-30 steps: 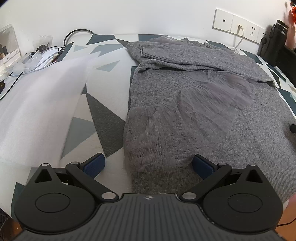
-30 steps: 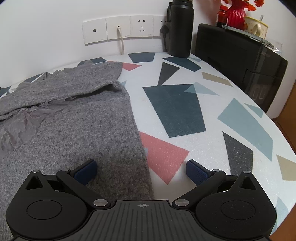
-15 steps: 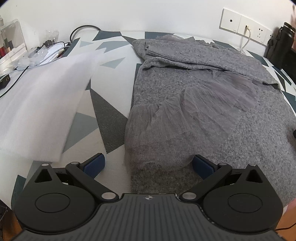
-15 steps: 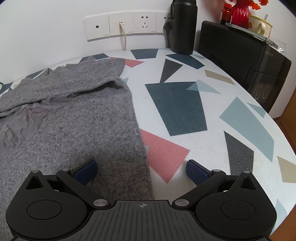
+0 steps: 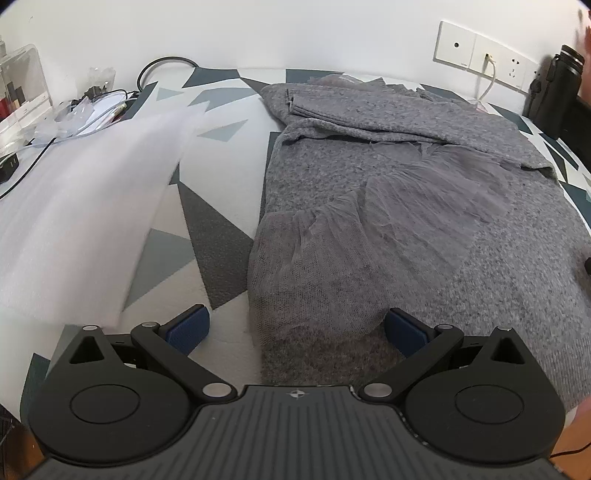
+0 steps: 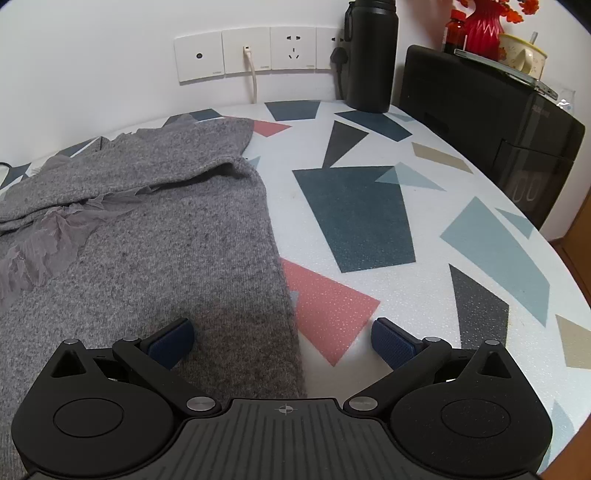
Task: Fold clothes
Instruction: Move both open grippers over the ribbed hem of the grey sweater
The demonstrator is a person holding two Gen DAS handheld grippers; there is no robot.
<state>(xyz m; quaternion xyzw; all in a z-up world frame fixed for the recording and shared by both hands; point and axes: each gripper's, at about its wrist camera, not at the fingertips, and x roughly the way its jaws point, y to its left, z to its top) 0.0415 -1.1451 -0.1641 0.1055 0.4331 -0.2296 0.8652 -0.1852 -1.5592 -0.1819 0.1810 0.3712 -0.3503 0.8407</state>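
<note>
A grey knit garment (image 5: 424, 206) with a sheer grey mesh panel (image 5: 332, 258) lies spread on the patterned table (image 5: 218, 192). Its far part is folded over itself near the wall. My left gripper (image 5: 297, 326) stands open just above the garment's near left corner, blue pads either side of the mesh hem. In the right wrist view the same garment (image 6: 155, 236) fills the left half. My right gripper (image 6: 282, 341) is open over its near right edge, with the left pad above the knit and the right pad above bare table (image 6: 369, 229).
A white foam sheet (image 5: 81, 192) covers the table's left side, with cables (image 5: 92, 107) and a clear box (image 5: 22, 85) beyond it. Wall sockets (image 6: 258, 51), a black bottle (image 6: 369, 55), a black appliance (image 6: 491, 125) and a red vase (image 6: 480, 26) stand at the back right.
Both grippers have drawn back slightly toward the near table edge and stayed open. The garment has not moved.
</note>
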